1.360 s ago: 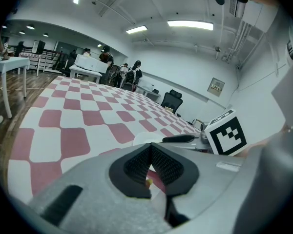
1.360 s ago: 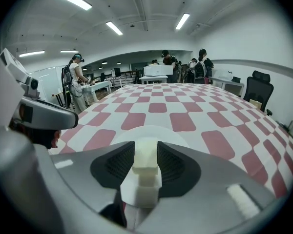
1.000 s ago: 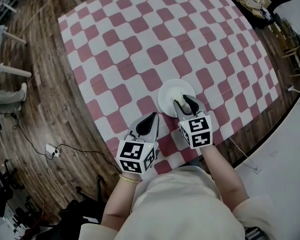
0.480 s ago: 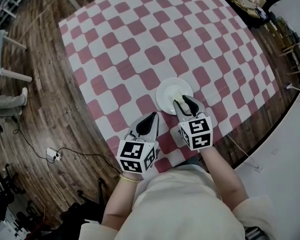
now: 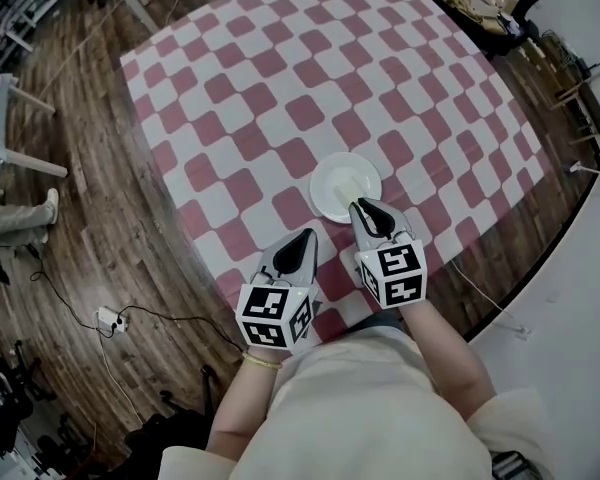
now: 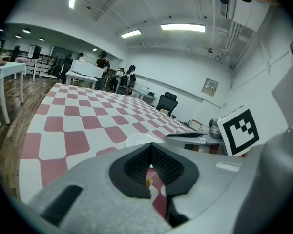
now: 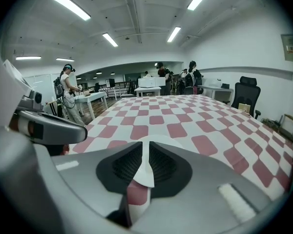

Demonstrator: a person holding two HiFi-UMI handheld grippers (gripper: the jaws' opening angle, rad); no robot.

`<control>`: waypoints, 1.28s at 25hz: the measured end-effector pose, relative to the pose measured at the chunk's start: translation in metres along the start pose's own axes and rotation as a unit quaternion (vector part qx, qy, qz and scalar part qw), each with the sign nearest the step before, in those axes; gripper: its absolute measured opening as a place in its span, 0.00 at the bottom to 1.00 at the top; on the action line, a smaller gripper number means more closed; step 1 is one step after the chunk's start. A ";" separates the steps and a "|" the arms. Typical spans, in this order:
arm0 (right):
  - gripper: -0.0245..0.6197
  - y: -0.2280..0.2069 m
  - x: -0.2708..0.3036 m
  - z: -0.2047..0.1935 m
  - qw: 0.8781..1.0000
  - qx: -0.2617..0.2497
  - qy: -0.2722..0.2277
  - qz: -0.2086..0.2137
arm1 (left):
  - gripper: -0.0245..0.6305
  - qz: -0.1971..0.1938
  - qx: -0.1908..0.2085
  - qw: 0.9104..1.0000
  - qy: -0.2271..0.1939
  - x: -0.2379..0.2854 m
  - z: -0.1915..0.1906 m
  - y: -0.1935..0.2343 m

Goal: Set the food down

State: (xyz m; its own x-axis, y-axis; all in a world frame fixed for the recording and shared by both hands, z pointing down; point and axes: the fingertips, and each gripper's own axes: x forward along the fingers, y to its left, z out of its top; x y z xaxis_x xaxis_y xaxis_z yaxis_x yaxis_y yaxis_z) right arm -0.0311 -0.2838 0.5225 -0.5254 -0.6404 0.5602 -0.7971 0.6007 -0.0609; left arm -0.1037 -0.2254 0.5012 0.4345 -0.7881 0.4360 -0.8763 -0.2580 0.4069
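A white plate (image 5: pixel 330 193) sits on the checked table near its front edge, with a pale yellowish piece of food (image 5: pixel 352 182) lying on it. My right gripper (image 5: pixel 369 209) hovers at the plate's near rim. Its jaws are closing to a thin slit, and nothing is between them. Through that slit the right gripper view shows the plate (image 7: pixel 159 139) just beyond the right gripper (image 7: pixel 146 145). My left gripper (image 5: pixel 299 244) is shut and empty, to the left of the plate and short of it. The left gripper view shows the plate (image 6: pixel 136 140) past the left gripper (image 6: pixel 151 145).
The red-and-white checked cloth (image 5: pixel 280 88) covers the whole table. The table's front edge runs just ahead of my body. Wooden floor (image 5: pixel 70 228) lies to the left, with a cable and power strip (image 5: pixel 108 318). People (image 7: pixel 68 94) and desks stand far across the room.
The right gripper's jaws have gone from wide apart to nearly together beside the plate. The food stays on the plate. The left gripper has held its place.
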 end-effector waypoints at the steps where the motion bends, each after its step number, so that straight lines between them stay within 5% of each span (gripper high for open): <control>1: 0.11 0.001 -0.003 0.000 1.000 0.001 -0.002 -0.001 | 0.04 0.000 0.001 1.000 0.000 -0.002 -0.001 -0.001; 32: 0.05 0.062 -0.124 0.016 0.993 0.032 -0.115 -0.010 | 0.04 -0.043 0.059 0.997 -0.018 -0.078 -0.012 -0.045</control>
State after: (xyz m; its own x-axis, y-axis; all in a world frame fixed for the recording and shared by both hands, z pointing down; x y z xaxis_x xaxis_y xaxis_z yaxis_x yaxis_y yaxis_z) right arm -0.0202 -0.1744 0.4358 -0.5566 -0.7490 0.3595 -0.8220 0.5592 -0.1076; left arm -0.0954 -0.1461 0.4584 0.5032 -0.7793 0.3734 -0.8554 -0.3879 0.3433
